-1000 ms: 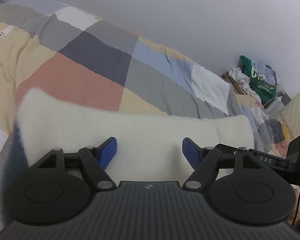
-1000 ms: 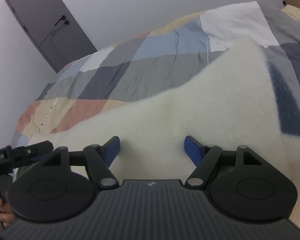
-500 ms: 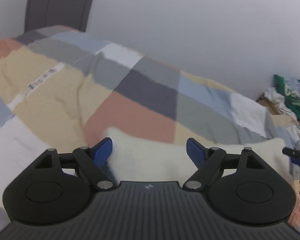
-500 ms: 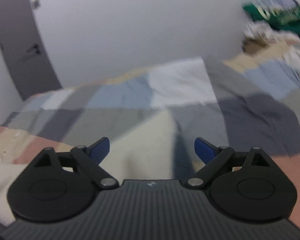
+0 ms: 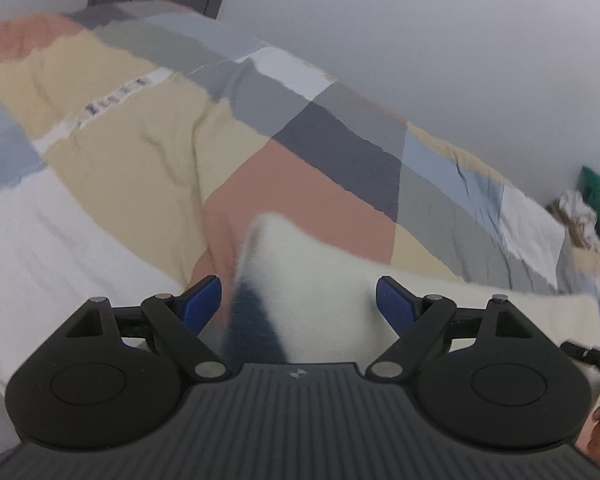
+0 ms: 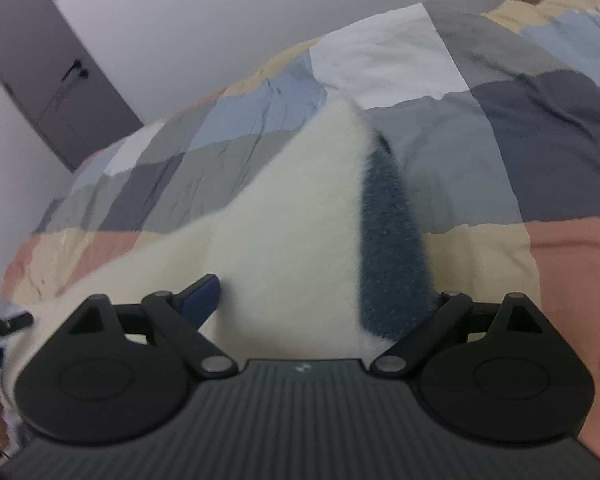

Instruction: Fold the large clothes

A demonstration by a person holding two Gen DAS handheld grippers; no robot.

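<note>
A bed [image 5: 148, 168] carries everything here, spread with a patchwork cover [image 6: 520, 136] of grey, dark grey, pale blue, white, beige and salmon blocks, creased in places. Directly on the cover lies a cream fleece garment [image 6: 284, 216] with a dark blue stripe [image 6: 388, 240] running down it; one corner [image 5: 268, 228] lies on a salmon block.
</note>
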